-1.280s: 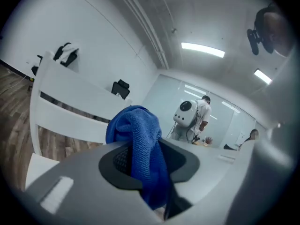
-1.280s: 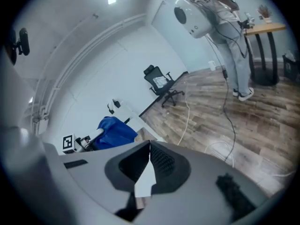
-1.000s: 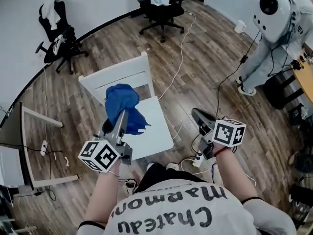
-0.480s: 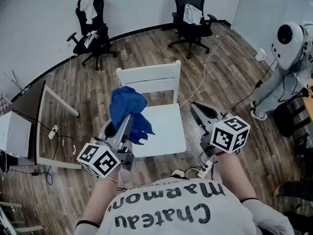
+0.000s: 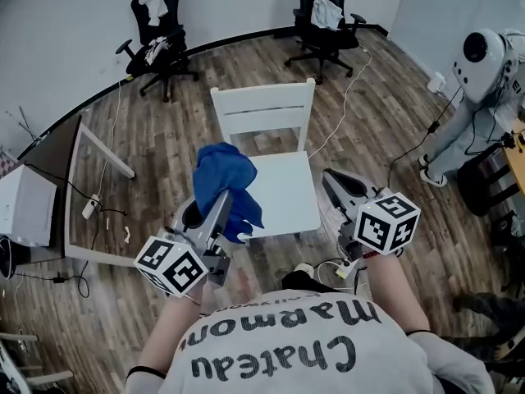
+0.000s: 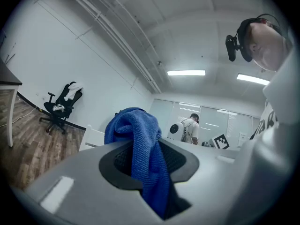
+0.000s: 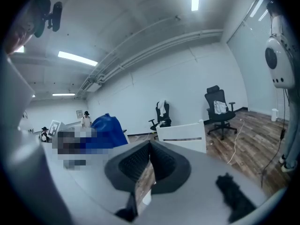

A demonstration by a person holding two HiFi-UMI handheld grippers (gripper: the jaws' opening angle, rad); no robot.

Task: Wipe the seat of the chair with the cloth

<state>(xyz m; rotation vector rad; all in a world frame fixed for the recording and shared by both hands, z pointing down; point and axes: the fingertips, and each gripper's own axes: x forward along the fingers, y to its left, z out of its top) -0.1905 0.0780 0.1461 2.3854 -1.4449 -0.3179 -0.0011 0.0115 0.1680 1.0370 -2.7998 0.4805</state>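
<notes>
A white wooden chair stands in front of me, its slatted back [image 5: 263,108] away from me and its seat [image 5: 289,197] bare on the right half. A blue cloth [image 5: 224,180] hangs bunched over the seat's left side, and my left gripper [image 5: 222,197] is shut on it. In the left gripper view the cloth [image 6: 139,142] is pinched between the jaws and spills over them. My right gripper [image 5: 332,181] hovers off the seat's right edge, shut and holding nothing. The right gripper view shows the chair [image 7: 182,132] and the cloth [image 7: 108,128] beyond its closed jaws.
Two black office chairs [image 5: 159,36] [image 5: 325,19] draped with clothes stand by the far wall. A white humanoid robot [image 5: 486,59] is at the right. A table frame [image 5: 82,164] is at the left. Cables and a power strip [image 5: 327,268] lie near my feet.
My head has turned, so the chair now sits straighter and nearer the middle of view. The left gripper still holds the cloth over the seat's left side; the right gripper stays beside the seat.
</notes>
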